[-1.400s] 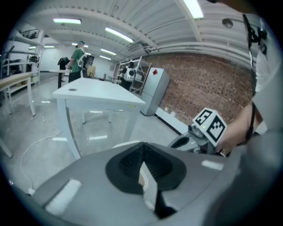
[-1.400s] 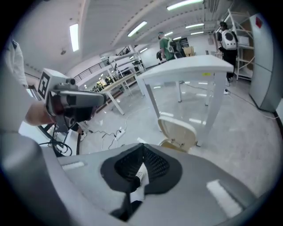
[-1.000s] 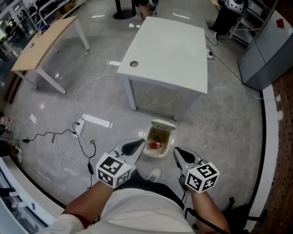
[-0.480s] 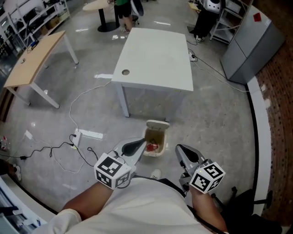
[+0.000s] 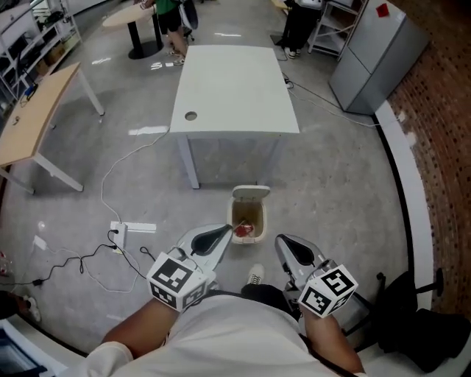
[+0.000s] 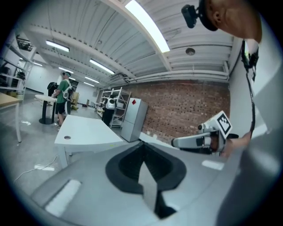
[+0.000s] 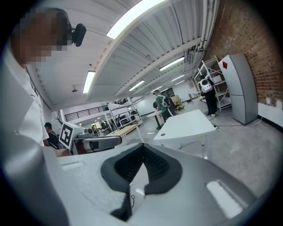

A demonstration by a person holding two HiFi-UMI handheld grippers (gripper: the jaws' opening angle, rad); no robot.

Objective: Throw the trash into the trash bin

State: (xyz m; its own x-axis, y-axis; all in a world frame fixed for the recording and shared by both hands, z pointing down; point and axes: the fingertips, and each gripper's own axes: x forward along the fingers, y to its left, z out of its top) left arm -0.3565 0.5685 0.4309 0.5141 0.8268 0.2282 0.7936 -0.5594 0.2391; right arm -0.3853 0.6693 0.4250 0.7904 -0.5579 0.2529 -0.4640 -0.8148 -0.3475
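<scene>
You hold two grippers near you, both with jaws closed and empty. The left gripper (image 5: 225, 233) has its tip at the near left edge of the one bin (image 5: 250, 194). The bin stands on the floor, its long axis running near to far, lid open at the far end. One red piece of trash (image 5: 245, 231) lies inside. The right gripper (image 5: 284, 244) is just right of the bin.

No clue what the red scrap of trash (image 5: 246, 231) in the small beige plastic bin (image 5: 251, 193) actually is, it's way too tiny. The grey left gripper (image 5: 230, 229) tip covers part of the bin's left side. The light wooden desk (image 5: 33, 121) runs off the left edge, and the green-shirted person (image 5: 169, 13) is cropped at the top.
</scene>
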